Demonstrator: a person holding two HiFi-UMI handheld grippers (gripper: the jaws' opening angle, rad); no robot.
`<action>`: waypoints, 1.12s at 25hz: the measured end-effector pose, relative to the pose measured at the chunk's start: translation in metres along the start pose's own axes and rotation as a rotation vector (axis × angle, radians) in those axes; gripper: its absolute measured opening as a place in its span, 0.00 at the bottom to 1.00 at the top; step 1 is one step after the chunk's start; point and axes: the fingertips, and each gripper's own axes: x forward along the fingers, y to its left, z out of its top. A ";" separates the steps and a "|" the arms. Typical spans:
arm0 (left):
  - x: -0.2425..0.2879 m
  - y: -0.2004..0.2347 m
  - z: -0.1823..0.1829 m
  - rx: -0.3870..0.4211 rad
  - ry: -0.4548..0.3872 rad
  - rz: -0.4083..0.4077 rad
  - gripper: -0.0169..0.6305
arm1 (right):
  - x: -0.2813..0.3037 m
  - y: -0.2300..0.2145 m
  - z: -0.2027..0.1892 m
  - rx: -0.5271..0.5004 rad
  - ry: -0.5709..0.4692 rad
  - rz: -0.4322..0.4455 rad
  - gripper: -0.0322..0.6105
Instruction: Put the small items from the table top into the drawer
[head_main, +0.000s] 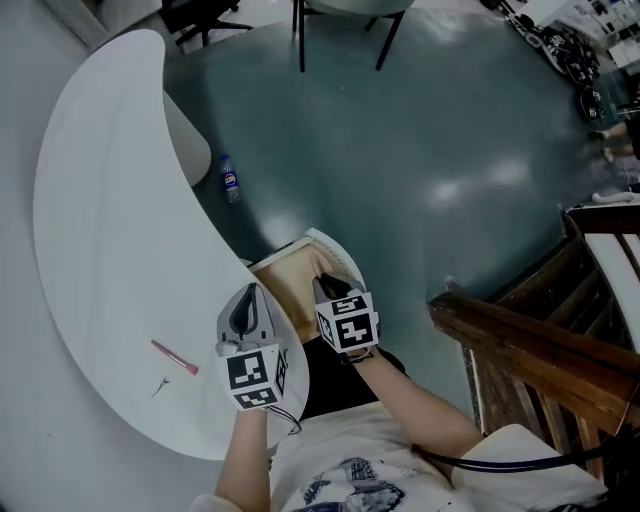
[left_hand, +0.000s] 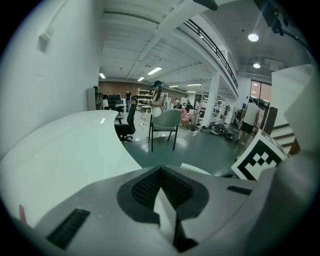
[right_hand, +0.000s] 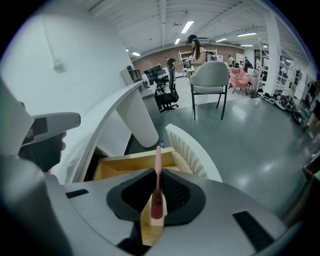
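While the right gripper (right_hand: 157, 176) pinches a pink stick (right_hand: 158, 159) between nearly closed jaws, the left gripper (left_hand: 161, 174) beside it has its jaws together on nothing. The stick's long axis runs along the line of the jaws, with its free end jutting forward past the tips. In the right gripper view that end lies over the open drawer (right_hand: 122, 167), whose wooden inside sits ahead of and below the jaws. The coming move seems to turn on this relation: the drawer is straight ahead and down from the right hand. A release there would likely drop the stick lengthwise into it, provided the tip clears the front rim. The head view sets the right gripper (head_main: 328, 288) over the drawer (head_main: 272, 265) and the left gripper (head_main: 243, 308) at its left side, by the edge of the table (head_main: 100, 200). It also shows what neither gripper view gives plainly: a second stick (head_main: 174, 357) and a small dark item (head_main: 160, 385) lie on the table to the left of the left gripper, which is the nearer hand to them. The held stick cannot be made out in the head view; only the right gripper view shows the grip. Farther off, a bottle (head_main: 230, 180) is on the floor near the table's base, and a chair (right_hand: 212, 75) stands beyond.
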 end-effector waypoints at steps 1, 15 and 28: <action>0.002 0.000 -0.001 0.005 0.007 0.001 0.06 | 0.004 -0.002 -0.001 0.009 0.001 -0.004 0.15; 0.018 -0.001 -0.011 0.055 0.050 0.018 0.06 | 0.060 -0.010 -0.022 0.083 0.036 -0.035 0.15; 0.022 0.001 -0.016 0.049 0.102 0.025 0.06 | 0.105 -0.025 -0.041 0.042 0.102 -0.101 0.15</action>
